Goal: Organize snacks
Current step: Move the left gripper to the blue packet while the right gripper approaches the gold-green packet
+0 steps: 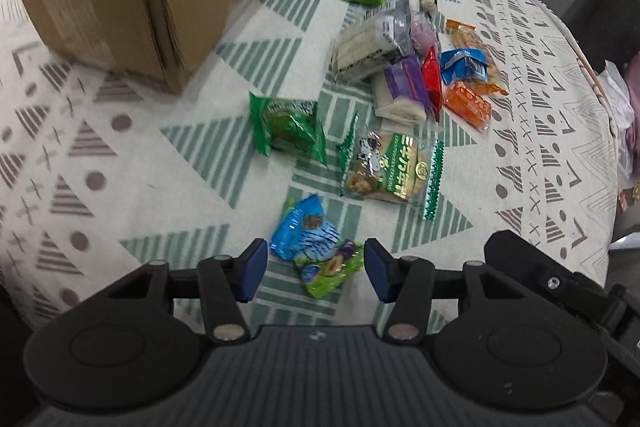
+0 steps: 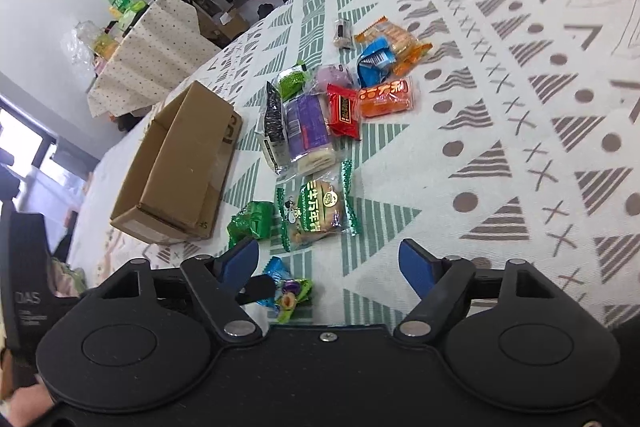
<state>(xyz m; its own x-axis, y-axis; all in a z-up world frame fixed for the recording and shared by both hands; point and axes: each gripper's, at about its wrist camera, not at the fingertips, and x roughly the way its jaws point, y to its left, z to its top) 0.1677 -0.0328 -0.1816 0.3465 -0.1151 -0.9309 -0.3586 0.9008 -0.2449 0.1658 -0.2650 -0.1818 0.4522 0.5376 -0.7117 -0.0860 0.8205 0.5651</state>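
Two small packets lie together on the patterned tablecloth (image 1: 140,187): a blue one (image 1: 304,231) and a green one with plums (image 1: 328,273). My left gripper (image 1: 315,271) points down over them with a blue pad on either side; the pads are very near the wrappers but do not visibly press. The same pair (image 2: 290,295) shows in the right wrist view, beside a black tip of the left gripper. My right gripper (image 2: 328,267) stands open above bare cloth, just short of a cookie pack with green ends (image 2: 316,215). An open cardboard box (image 1: 120,7) stands to the left.
A green packet (image 1: 288,127) lies between the box and the cookie pack (image 1: 384,167). Behind is a heap of several snacks (image 1: 420,67): purple, red, orange, blue. The table edge (image 1: 600,115) curves off right. A second table with a dotted cloth (image 2: 148,55) stands farther back.
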